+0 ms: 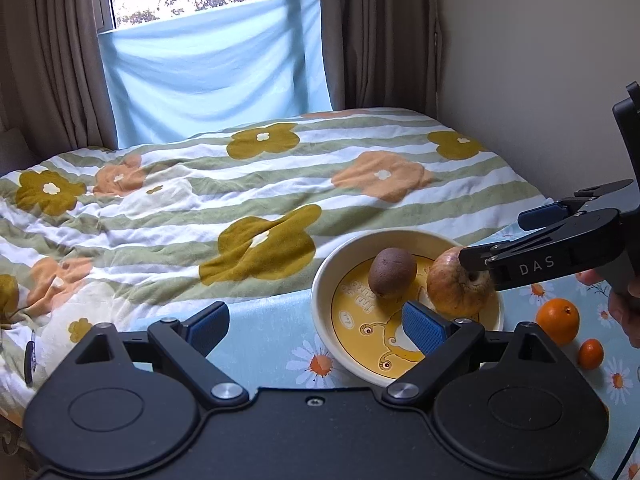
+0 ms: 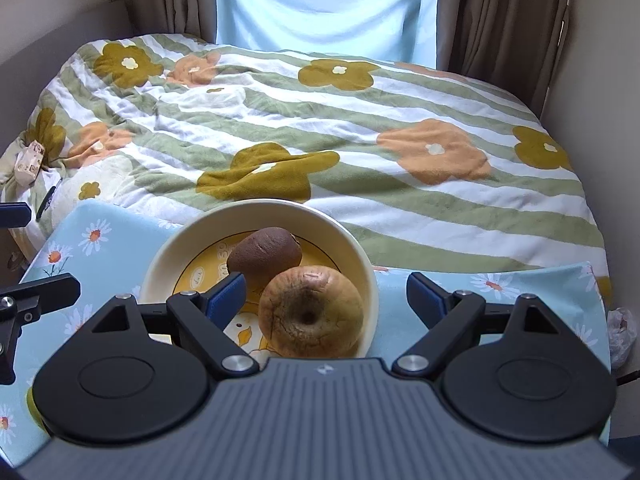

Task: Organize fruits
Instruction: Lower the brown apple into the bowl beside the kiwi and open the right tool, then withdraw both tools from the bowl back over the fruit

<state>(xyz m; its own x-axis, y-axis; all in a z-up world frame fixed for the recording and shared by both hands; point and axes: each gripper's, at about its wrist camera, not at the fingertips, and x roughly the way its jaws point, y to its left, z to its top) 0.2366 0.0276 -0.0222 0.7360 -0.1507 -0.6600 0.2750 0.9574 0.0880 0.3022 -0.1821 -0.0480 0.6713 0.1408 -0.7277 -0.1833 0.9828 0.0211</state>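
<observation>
A cream bowl with a yellow inside (image 1: 320, 300) (image 2: 360, 264) stands on a daisy-print cloth. In it lie a brown kiwi (image 1: 392, 267) (image 2: 264, 255) and a yellowish apple (image 1: 452, 284) (image 2: 310, 312). A large orange (image 1: 557, 320) and a small orange (image 1: 590, 354) lie on the cloth right of the bowl. My left gripper (image 1: 316, 330) is open and empty at the bowl's near left rim. My right gripper (image 2: 326, 294) (image 1: 496, 240) is open, its jaws either side of the apple and just above it, not touching.
The blue daisy cloth (image 1: 272, 320) (image 2: 108, 248) covers a small table at the foot of a bed with a flowered striped duvet (image 1: 280, 184) (image 2: 360, 128). Brown curtains and a pale blue sheet hang behind. A wall (image 1: 540, 60) stands at the right.
</observation>
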